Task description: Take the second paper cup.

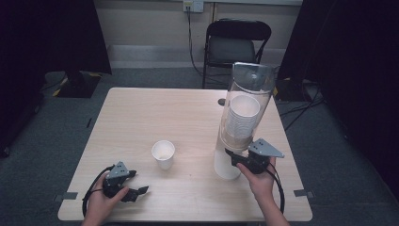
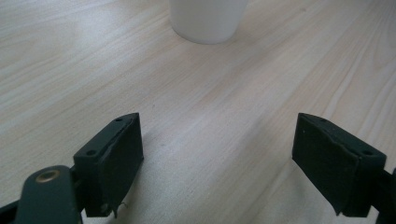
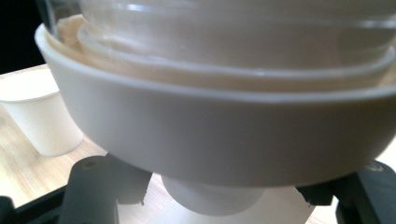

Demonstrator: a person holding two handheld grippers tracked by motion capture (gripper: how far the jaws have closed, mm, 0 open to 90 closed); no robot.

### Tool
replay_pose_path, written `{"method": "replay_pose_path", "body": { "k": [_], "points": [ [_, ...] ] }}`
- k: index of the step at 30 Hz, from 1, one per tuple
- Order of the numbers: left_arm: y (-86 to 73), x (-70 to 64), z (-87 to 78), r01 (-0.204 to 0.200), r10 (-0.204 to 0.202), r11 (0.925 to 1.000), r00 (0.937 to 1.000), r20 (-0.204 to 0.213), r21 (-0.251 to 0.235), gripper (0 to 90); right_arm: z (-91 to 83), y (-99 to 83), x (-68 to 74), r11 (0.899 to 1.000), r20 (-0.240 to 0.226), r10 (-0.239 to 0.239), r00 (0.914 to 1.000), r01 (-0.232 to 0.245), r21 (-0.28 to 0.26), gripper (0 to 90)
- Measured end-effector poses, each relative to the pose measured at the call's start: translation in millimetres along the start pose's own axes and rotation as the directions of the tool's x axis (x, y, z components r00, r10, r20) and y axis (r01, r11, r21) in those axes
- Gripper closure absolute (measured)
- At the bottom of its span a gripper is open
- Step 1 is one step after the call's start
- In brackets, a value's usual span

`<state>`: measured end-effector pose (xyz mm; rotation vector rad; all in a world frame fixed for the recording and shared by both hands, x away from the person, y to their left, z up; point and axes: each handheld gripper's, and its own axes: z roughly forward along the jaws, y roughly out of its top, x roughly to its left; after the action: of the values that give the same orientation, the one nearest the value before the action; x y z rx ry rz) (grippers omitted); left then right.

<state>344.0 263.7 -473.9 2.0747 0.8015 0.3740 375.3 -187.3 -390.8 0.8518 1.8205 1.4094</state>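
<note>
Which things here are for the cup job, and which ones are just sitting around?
For the job:
cup dispenser
cup at its bottom
paper cup
right gripper, at the dispenser's bottom
left gripper, open on the table

Just sitting around:
black chair
wall socket and cable

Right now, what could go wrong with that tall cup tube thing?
The right gripper sits at the bottom of the cup dispenser, with its jaws on either side of the lowest paper cup. A hard pull could tip the tall, narrow dispenser. The jaws might crush the thin cup, or drag out two cups together. The loose paper cup stands close by on the table and could get knocked over.
</note>
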Motion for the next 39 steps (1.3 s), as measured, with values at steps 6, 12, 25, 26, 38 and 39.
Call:
{"method": "replay_pose_path", "body": {
  "k": [6,12,25,26,38,39],
  "points": [
    [0.4,-5.2,1.7,-0.030,0.030,0.9995,0.9990,-0.032,0.014,15.8,-1.0,-1.9,-0.4,1.000,-0.010,-0.019,0.9998,0.020,0.002,33.4],
    [0.5,-7.5,2.4,-0.051,0.052,0.9983,0.9977,-0.042,0.029,15.8,-0.2,-3.7,-1.2,1.000,-0.011,-0.029,0.9995,0.029,-0.008,33.6],
    [0.6,-8.5,2.8,-0.061,0.063,0.9977,0.9967,-0.052,0.029,15.6,2.2,-7.2,-2.0,0.998,-0.012,-0.057,0.9983,0.057,0.019,35.3],
    [0.6,-8.5,2.8,-0.061,0.063,0.9977,0.9967,-0.052,0.030,15.6,4.7,-12.5,-1.8,0.994,-0.012,-0.067,0.9977,0.067,0.081,36.5],
    [0.7,-8.3,3.1,-0.062,0.063,0.9976,0.9968,-0.050,0.030,15.4,7.7,-22.9,-6.4,0.995,-0.008,-0.075,0.9971,0.076,0.072,37.1],
    [0.7,-8.1,2.8,-0.067,0.069,0.9971,0.9964,-0.050,0.035,15.4,8.3,-22.8,-6.2,0.995,-0.008,-0.072,0.9973,0.073,0.072,37.1]
  ]
}}
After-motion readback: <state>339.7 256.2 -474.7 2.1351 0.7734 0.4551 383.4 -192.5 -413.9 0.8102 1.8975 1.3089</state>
